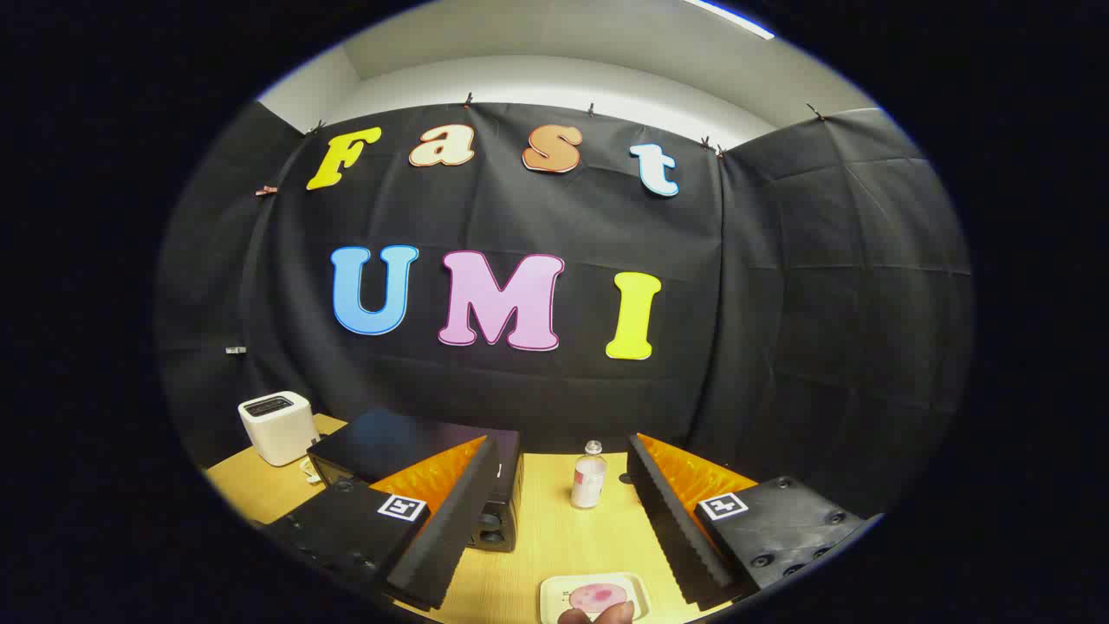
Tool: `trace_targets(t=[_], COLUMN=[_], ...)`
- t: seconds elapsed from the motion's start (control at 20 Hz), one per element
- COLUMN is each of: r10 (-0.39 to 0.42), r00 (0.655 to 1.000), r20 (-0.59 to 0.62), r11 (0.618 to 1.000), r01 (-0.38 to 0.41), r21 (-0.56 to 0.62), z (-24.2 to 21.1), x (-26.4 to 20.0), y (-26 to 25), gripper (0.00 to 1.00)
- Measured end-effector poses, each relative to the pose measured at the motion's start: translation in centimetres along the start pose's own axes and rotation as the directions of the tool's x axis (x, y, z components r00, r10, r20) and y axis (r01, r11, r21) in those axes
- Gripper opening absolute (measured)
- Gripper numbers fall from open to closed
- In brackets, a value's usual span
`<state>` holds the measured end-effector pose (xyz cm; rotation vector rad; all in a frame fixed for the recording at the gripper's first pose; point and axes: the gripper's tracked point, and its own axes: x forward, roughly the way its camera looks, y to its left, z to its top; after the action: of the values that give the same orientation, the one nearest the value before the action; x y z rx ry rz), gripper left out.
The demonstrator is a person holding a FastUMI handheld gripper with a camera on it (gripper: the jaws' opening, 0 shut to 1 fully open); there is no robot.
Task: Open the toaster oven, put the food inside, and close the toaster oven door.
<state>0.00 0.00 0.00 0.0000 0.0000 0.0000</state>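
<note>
While the tongs (pixel 554 511) hang spread wide above the wooden surface (pixel 537 537), pinching nothing, the black toaster oven (pixel 416 459) sits beyond the left finger with its door closed. Right of the toaster oven stands a small clear bottle (pixel 589 475), and left of it a white toaster (pixel 277 426). Nearer than the toaster oven, between the fingers, a pale tray (pixel 595 596) carries a pink piece of food (pixel 598 594), with a fingertip (pixel 598 615) at its near edge.

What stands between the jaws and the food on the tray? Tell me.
Nothing visible. The gripper is open, and the food lies on its tray on bare table between the jaws. A person's fingers touch the tray's near edge.
</note>
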Motion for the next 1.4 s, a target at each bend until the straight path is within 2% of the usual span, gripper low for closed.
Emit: trace_targets(t=[1.0, 1.4], r10=[0.009, 0.044], r00=[1.0, 0.999], r20=[0.01, 0.024], r11=[1.0, 0.998], r01=[-0.009, -0.045], r21=[0.029, 0.035], z=[0.0, 0.6], x=[0.2, -0.1], y=[1.0, 4.0], gripper=[0.98, 0.98])
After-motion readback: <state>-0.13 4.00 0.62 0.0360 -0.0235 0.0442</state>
